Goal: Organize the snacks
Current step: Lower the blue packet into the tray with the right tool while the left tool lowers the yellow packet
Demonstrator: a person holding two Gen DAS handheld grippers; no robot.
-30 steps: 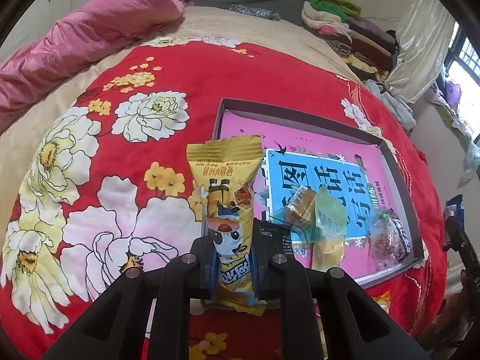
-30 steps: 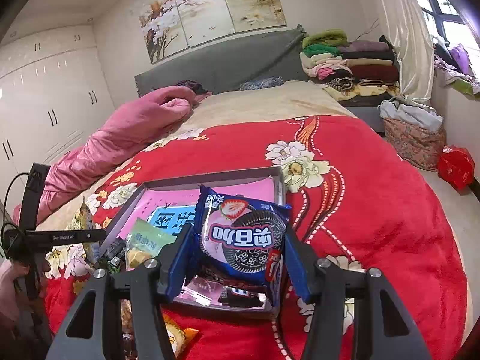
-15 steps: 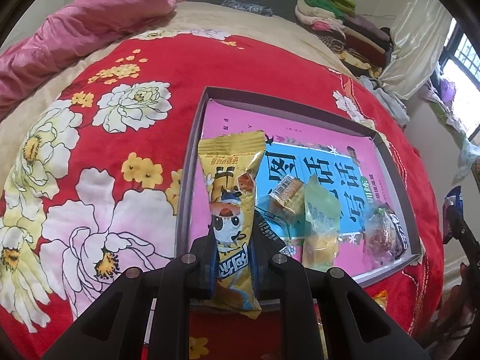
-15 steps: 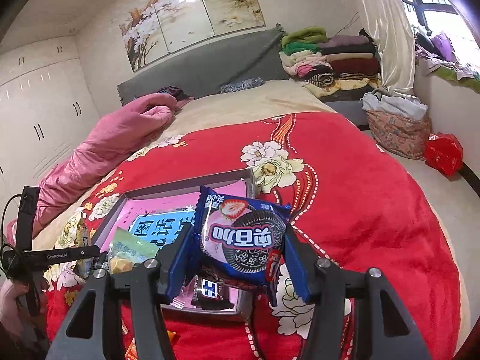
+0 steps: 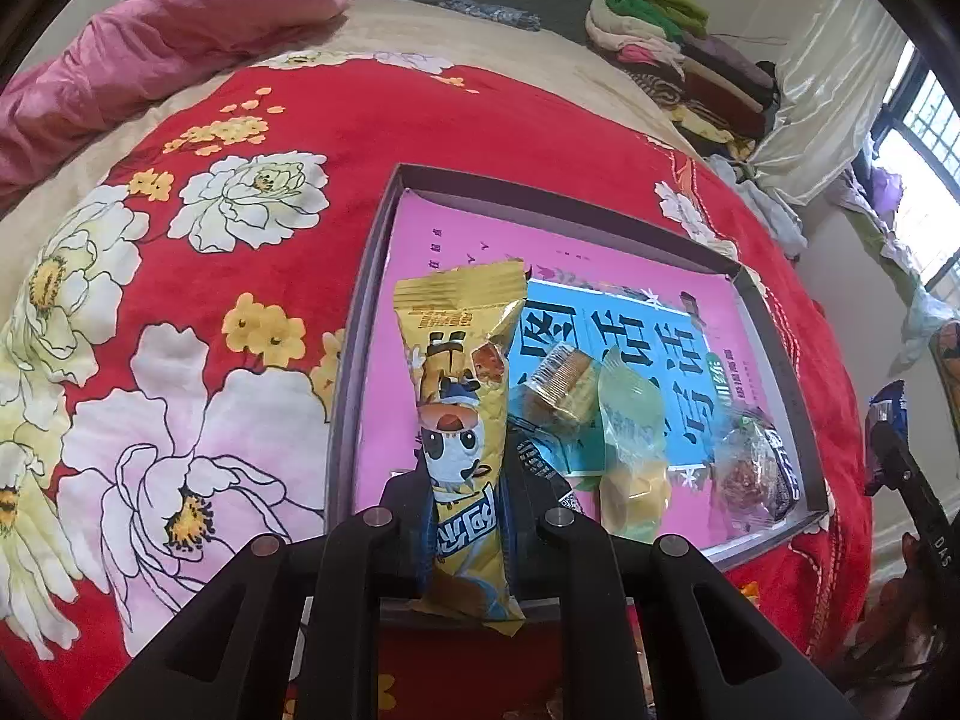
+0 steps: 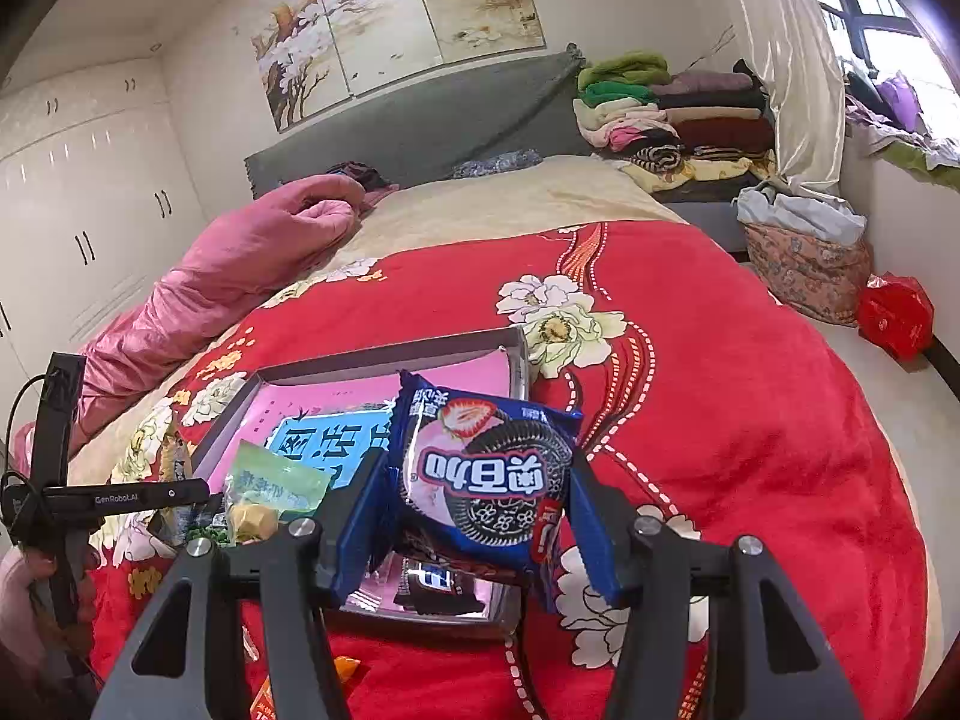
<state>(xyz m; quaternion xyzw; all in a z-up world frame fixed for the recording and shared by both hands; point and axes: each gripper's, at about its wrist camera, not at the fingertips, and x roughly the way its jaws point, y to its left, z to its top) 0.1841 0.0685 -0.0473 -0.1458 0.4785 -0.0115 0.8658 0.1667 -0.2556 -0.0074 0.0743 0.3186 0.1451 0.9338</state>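
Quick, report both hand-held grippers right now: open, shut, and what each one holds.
Left hand-held gripper: shut on the yellow snack packet, above the grey tray.
Right hand-held gripper: shut on the blue strawberry sandwich-cookie pack.

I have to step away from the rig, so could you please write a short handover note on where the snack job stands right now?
Left tongs: shut on the yellow snack packet, held upright over the near left end of the grey tray.
Right tongs: shut on the blue cookie packet, held above the tray's near right corner.
Done: in the tray lie a gold-wrapped snack, a green-and-yellow packet, a clear-wrapped reddish snack and a dark bar.
Left: set both held packets in the tray; an orange wrapper lies on the red blanket in front of the tray.
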